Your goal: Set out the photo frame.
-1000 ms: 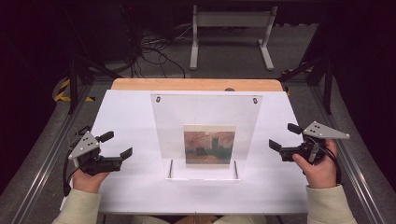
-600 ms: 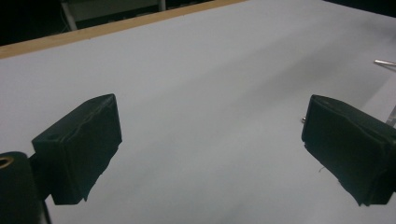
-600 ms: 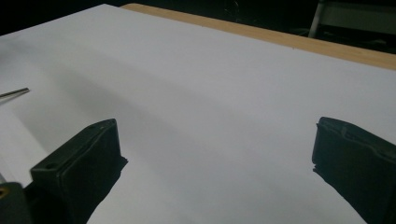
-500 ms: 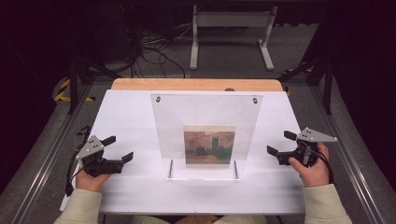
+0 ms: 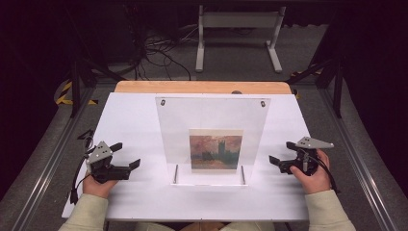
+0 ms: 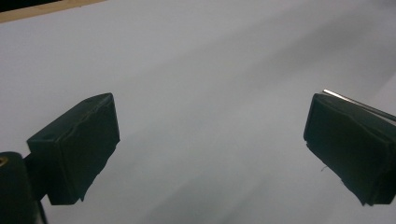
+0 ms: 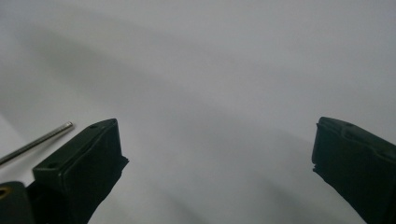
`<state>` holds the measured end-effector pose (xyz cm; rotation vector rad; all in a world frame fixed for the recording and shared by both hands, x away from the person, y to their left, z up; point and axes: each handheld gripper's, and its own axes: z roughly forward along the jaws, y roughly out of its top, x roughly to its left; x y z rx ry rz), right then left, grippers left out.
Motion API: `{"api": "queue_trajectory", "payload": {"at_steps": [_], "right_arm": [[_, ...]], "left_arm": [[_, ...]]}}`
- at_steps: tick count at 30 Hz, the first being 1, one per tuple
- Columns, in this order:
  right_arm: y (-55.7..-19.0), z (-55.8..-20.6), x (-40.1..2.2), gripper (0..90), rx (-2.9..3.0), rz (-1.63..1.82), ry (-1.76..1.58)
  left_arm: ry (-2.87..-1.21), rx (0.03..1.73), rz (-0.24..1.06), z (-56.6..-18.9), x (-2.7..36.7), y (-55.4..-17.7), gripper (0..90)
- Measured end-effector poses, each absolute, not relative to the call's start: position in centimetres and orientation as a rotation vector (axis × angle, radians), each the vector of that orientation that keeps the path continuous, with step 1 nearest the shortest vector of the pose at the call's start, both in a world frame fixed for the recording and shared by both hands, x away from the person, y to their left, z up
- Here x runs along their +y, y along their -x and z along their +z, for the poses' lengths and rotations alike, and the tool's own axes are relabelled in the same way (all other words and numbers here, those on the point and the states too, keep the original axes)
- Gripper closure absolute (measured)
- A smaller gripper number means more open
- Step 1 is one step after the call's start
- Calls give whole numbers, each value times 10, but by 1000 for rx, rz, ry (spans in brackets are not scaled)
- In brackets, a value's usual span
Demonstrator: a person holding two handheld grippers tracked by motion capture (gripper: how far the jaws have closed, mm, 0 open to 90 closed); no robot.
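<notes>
White covers the bench, and two hands rest on its near part. The left hand holds the left claw, near the left edge. Its jaws are wide apart and hold nothing. The right hand holds the right claw, near the right edge. Its jaws are wide apart too, with nothing between them. Both claws point in toward the middle.

Between the claws stands a clear stand. It leans back a little. Each claw is well apart from it. Two thin metal rods show at its foot, one on each side. A small picture sits low in the stand. It is red and orange, with dark shapes in it.

In the left gripper view, the two black jaws rise over plain white, and a thin rod shows by one jaw. In the right gripper view, a rod shows by one jaw as well.

Farther back, a strip of wood runs along the far edge of the bench. Past that is a grey floor with black cables and a white frame.
</notes>
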<state>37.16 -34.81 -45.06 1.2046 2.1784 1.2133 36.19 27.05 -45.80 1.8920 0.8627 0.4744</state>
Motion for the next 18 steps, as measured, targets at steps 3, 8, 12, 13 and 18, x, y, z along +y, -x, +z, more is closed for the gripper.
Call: {"api": "queue_trajectory", "payload": {"at_steps": [3,8,12,13,18], "right_arm": [[-373,-454,-342,27,2245,1155,-1182],[-373,-455,-339,28,2287,1134,-1136],[-373,-455,-340,27,2264,1138,-1161],[-373,-455,-340,27,2263,1139,-1162],[-373,-454,-340,27,2263,1133,-1157]], "left_arm": [[-1906,873,465,-460,270,-363,42],[-1903,876,464,-460,270,-363,45],[-1902,877,464,-460,270,-363,46],[-1902,877,464,-461,270,-363,46],[-1902,884,462,-460,270,-363,46]]}}
